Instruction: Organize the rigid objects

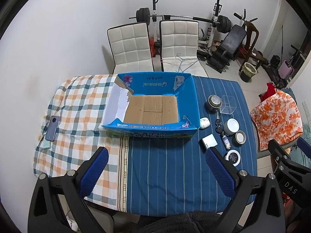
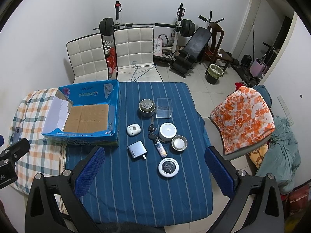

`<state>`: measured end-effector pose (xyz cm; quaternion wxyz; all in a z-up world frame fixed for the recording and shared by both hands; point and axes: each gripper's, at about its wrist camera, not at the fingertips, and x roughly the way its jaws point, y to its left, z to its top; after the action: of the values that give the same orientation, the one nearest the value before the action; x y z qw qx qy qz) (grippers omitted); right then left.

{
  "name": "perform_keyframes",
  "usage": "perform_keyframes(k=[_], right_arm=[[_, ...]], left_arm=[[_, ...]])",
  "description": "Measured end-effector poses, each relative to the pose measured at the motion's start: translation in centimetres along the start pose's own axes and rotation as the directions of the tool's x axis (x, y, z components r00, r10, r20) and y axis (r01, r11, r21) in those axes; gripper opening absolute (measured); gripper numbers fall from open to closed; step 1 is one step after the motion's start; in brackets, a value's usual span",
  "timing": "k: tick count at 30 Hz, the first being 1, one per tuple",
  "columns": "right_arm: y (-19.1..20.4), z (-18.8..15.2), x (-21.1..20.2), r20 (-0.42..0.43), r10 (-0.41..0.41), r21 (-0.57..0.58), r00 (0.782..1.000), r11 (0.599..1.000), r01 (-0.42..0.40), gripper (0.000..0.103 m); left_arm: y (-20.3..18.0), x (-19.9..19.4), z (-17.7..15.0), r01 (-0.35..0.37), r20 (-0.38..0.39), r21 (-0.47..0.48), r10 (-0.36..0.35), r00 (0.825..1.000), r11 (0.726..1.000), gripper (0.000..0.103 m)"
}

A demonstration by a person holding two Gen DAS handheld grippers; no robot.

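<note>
Rigid objects crowd the centre of the right wrist frame on the blue striped cloth (image 2: pixel 136 184): a steel strainer cup (image 2: pixel 147 107), clear plastic box (image 2: pixel 164 107), white jar (image 2: pixel 168 131) and grey charger (image 2: pixel 136 150). The blue cardboard box (image 2: pixel 114 104) sits empty, centre left. Your left gripper (image 1: pixel 157 171) and right gripper (image 2: pixel 154 172) hover spread wide, holding nothing. Expect light, hard, slick pieces; grip across their flat sides.

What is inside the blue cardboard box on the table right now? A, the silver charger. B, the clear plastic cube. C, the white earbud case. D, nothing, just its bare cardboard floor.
D: the blue cardboard box shows only its brown floor, while the silver charger, the clear plastic cube and the white earbud case all lie outside it on the striped blue cloth.
</note>
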<state>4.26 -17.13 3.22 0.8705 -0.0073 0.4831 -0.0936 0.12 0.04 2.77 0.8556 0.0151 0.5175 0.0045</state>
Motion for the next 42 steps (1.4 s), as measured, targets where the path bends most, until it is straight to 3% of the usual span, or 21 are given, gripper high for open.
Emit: perform_keyframes(k=[12,42], right_arm=[[-0.8,-0.6,0.8,-0.007,-0.014,-0.003,1.000,1.000,0.014,0.103],[-1.1,-0.9,0.8,-0.010,-0.016,0.009,1.000,1.000,0.016,0.103]], left_arm=[[-0.5,0.1,1.4,0.008,-0.010,-0.004,-0.008,1.000,1.000,0.103],[-0.7,0.5,0.5,0.012,-0.013,-0.006,-0.012,1.000,1.000,0.103]])
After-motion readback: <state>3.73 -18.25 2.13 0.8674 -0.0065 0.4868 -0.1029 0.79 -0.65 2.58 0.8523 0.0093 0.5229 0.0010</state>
